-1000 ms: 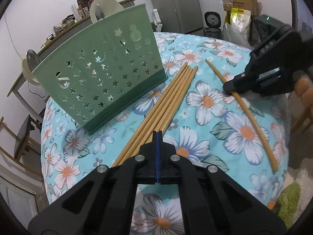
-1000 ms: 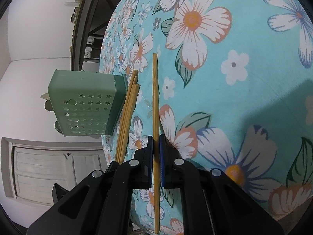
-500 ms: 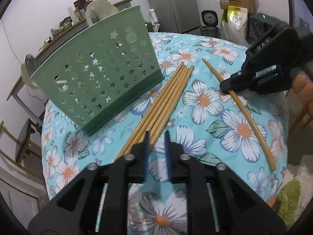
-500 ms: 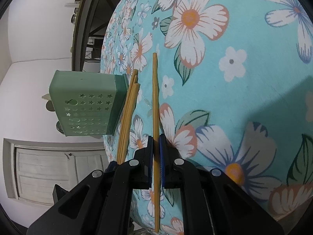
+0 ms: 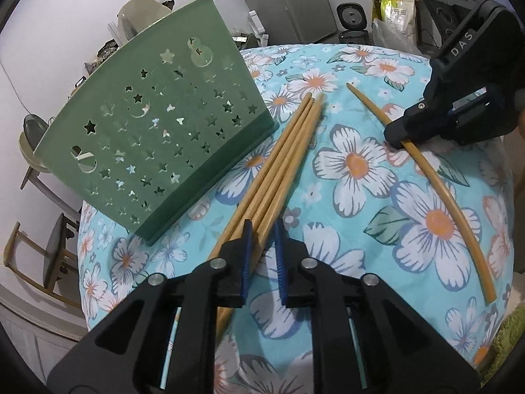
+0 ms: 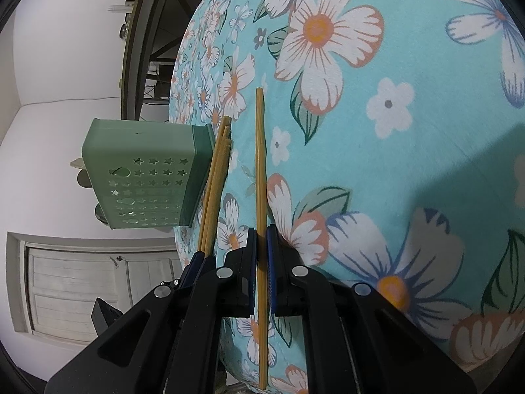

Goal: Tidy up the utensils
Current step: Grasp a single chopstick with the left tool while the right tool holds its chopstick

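The right tool (image 6: 259, 262) clenched a single chopstick (image 6: 260, 164). The left tool (image 5: 262, 239) was closing around the bundled chopsticks (image 5: 282, 164) beside the green basket (image 5: 157, 131).

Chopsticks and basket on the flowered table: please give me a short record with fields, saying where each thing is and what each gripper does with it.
basket: green basket, star holes, stands on the tablecloth
bundle: four chopsticks lying side by side next to the basket
single chopstick: single chopstick lies apart from the bundle
left gripper: left gripper jaws closing around the bundle's near end, pads not pressing yet
right gripper: right gripper shut on the single chopstick
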`<state>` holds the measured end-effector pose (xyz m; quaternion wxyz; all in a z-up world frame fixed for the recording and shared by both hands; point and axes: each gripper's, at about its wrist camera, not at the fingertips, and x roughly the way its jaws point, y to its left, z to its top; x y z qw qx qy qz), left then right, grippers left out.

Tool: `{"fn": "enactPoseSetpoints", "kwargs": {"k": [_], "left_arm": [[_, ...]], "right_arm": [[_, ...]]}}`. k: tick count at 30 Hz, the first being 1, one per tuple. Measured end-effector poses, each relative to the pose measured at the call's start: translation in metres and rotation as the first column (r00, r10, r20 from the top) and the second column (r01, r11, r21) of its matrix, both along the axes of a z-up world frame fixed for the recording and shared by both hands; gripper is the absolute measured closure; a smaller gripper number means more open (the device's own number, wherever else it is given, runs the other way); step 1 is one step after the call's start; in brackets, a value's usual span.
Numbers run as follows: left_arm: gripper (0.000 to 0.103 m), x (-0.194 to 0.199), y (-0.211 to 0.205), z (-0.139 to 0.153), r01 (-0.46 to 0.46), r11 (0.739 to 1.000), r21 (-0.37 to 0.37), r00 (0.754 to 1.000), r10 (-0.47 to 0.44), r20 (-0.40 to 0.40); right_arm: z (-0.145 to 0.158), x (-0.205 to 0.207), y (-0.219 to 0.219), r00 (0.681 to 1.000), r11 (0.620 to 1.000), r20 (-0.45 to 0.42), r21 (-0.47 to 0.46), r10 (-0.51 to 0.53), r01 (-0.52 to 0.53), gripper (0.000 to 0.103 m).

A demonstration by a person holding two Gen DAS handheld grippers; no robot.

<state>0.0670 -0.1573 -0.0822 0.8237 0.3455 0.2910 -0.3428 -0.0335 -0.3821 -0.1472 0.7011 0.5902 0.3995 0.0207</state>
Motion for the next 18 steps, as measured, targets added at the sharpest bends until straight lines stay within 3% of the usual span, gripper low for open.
{"fn": "enactPoseSetpoints", "kwargs": {"k": [9,15,18], "left_arm": [[0.098,-0.008,0.013,0.017,-0.009,0.999,-0.046,0.999,0.007,-0.033],[0.098,-0.012,0.033,0.030,-0.015,0.996,-0.090,0.990,0.002,-0.141],[0.098,-0.008,0.052,0.033,-0.044,0.993,-0.110,0.968,0.015,-0.249]], "right_arm": [[0.000,0.001,0.001,1.000,1.000,0.000,-0.001,0.001,-0.001,0.097],[0.000,0.001,0.000,1.000,1.000,-0.001,0.002,0.001,-0.001,0.097],[0.000,0.001,0.001,1.000,1.000,-0.004,0.012,0.003,-0.003,0.097]]}}
